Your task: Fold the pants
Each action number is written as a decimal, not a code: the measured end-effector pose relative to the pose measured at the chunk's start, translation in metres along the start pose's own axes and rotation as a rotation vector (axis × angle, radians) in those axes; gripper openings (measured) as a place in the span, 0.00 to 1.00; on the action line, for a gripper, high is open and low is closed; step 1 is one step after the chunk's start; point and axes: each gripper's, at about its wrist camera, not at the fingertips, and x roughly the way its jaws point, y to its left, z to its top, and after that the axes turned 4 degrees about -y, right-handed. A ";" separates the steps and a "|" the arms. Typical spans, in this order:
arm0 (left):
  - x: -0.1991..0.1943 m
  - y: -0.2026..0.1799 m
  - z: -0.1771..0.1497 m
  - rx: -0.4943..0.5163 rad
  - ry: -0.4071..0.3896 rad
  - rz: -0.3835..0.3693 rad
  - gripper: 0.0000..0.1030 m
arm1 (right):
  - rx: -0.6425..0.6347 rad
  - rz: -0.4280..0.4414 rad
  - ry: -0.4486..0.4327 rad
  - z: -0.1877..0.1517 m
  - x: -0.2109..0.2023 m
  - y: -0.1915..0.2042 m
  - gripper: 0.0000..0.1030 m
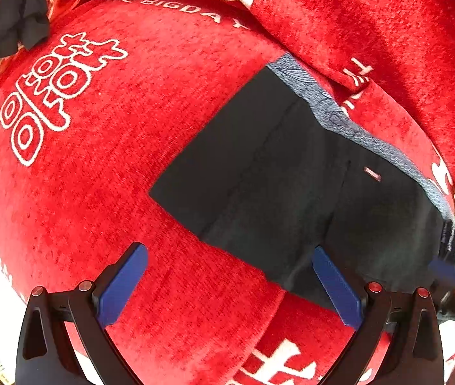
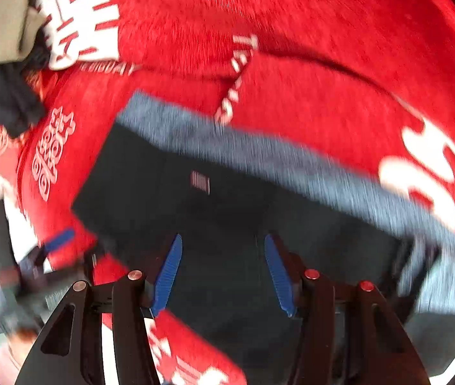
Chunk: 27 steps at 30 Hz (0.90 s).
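Note:
Black pants [image 1: 291,173] with a grey waistband [image 1: 333,112] lie flat in a folded rectangle on a red blanket [image 1: 131,147]. My left gripper [image 1: 229,252] is open and empty, hovering over the pants' near-left edge. The pants also show in the right wrist view [image 2: 214,205], blurred, with the grey waistband [image 2: 259,157] along the far side. My right gripper [image 2: 223,240] is open and empty just above the pants' near edge. The left gripper [image 2: 57,240] shows at the left of the right wrist view.
The red blanket has white printed characters [image 1: 51,96]. A dark crumpled garment [image 1: 15,22] lies at the far left, also in the right wrist view [image 2: 6,96]. A beige folded cloth [image 2: 6,29] sits beside it. A raised red fold [image 1: 371,25] runs behind the pants.

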 end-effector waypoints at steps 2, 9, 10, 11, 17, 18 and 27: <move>0.002 -0.003 -0.001 0.002 0.006 -0.002 1.00 | 0.005 -0.022 -0.004 -0.022 -0.004 -0.006 0.56; 0.009 0.001 0.009 -0.030 0.012 -0.087 1.00 | 0.051 -0.060 -0.016 -0.080 0.001 -0.028 0.58; 0.009 0.005 0.009 -0.050 0.015 -0.116 1.00 | 0.027 -0.072 -0.014 -0.081 0.002 -0.025 0.59; 0.010 0.011 0.008 -0.078 0.020 -0.150 1.00 | 0.011 -0.081 -0.016 -0.081 0.002 -0.022 0.62; 0.014 0.039 0.002 -0.189 0.016 -0.296 1.00 | 0.035 -0.061 -0.025 -0.081 0.004 -0.023 0.67; 0.015 0.039 0.003 -0.193 0.014 -0.329 1.00 | 0.037 -0.057 -0.029 -0.081 0.004 -0.024 0.67; 0.033 0.028 0.002 -0.296 0.000 -0.592 1.00 | 0.035 -0.046 -0.029 -0.084 0.003 -0.023 0.69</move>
